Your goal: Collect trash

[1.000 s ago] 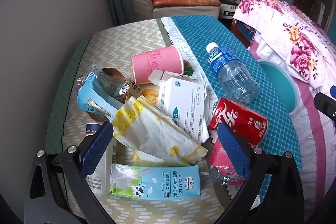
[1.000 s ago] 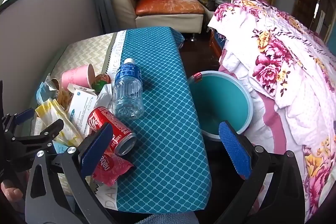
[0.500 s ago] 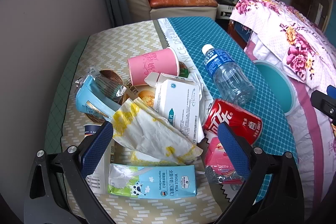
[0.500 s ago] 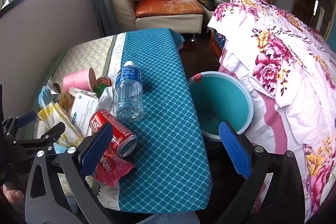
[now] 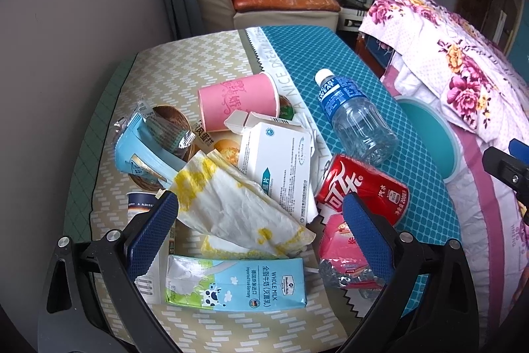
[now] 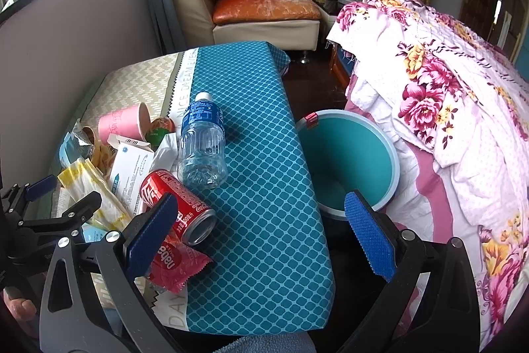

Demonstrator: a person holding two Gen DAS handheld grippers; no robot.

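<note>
The fingers (image 5: 152,234) of the left gripper (image 5: 256,229) stand wide apart and hold nothing. Between them lies a crumpled yellow-and-white wrapper (image 5: 238,204), and nearer the camera, below the tips, a flattened milk carton (image 5: 236,283) lies on its side. Just behind the right fingertip rests a red can (image 5: 362,191) on its side, and under that tip lies a red foil packet (image 5: 344,257). Beyond the wrapper a white box (image 5: 281,164) leans on the heap, with a pink cup (image 5: 236,101) on its side farther out and a clear bottle (image 5: 357,121) with a blue label to the right of the box. Left of the wrapper a light-blue packet (image 5: 139,154) sits in a brown bowl (image 5: 172,118). All lie on a table (image 5: 185,65) with a beige and teal cloth.

The right gripper (image 6: 261,227) is likewise spread wide and empty. Its left fingertip overlaps the can (image 6: 178,200) in view, whether touching I cannot tell; the foil packet (image 6: 172,267) lies just below it. The bottle (image 6: 201,144) lies beyond the can. Behind the right fingertip, off the table's edge, a teal bin (image 6: 347,161) stands open beside a floral quilt (image 6: 446,95). The left gripper (image 6: 43,210) shows at the far left, over the wrapper (image 6: 92,184).
</note>
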